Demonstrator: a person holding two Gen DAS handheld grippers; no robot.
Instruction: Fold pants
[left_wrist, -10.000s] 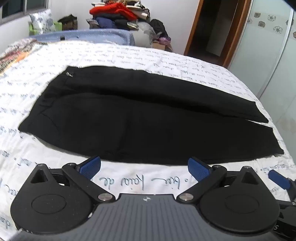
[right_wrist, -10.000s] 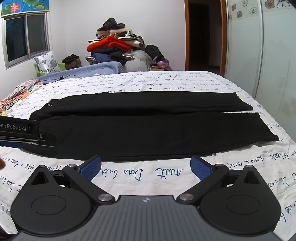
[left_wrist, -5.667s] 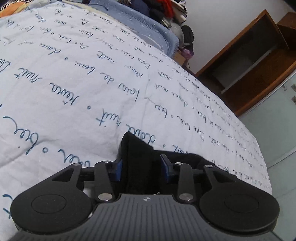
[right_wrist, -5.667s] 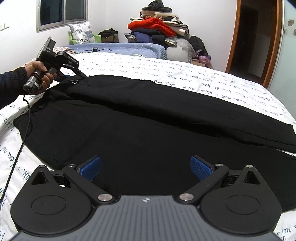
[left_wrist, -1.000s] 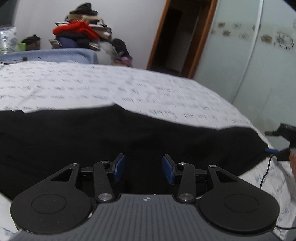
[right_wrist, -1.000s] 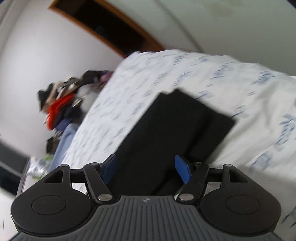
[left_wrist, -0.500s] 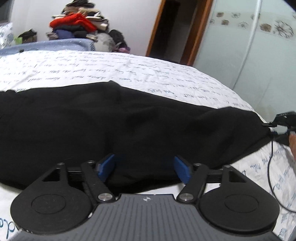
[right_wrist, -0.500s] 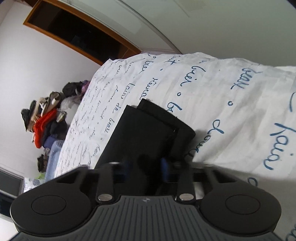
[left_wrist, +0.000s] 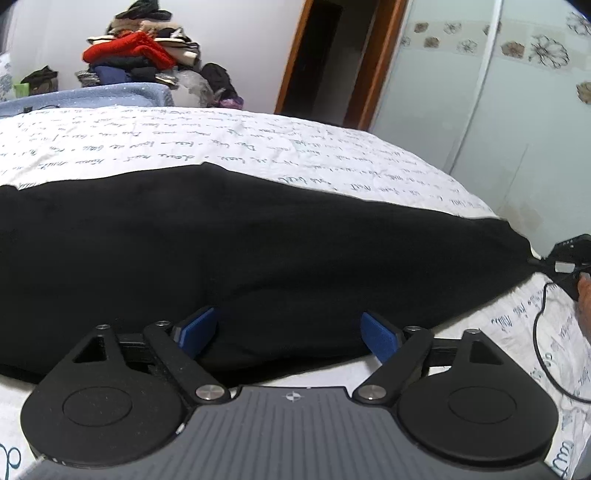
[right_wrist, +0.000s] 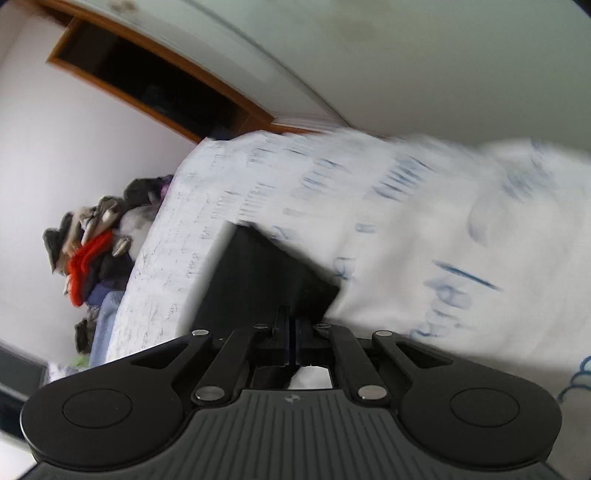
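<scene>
Here black pants (left_wrist: 240, 251) lie on the script-printed bedsheet (left_wrist: 258, 144); left gripper (left_wrist: 288, 332) fingers opening, right gripper (right_wrist: 290, 325) pinching the hem.

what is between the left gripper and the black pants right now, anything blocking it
Nothing visible. The left gripper sits right at the near edge of the black pants on the bed sheet, its jaws opening with the fabric edge between them but not pinched. The cable lies off to the right, clear of it.
</scene>
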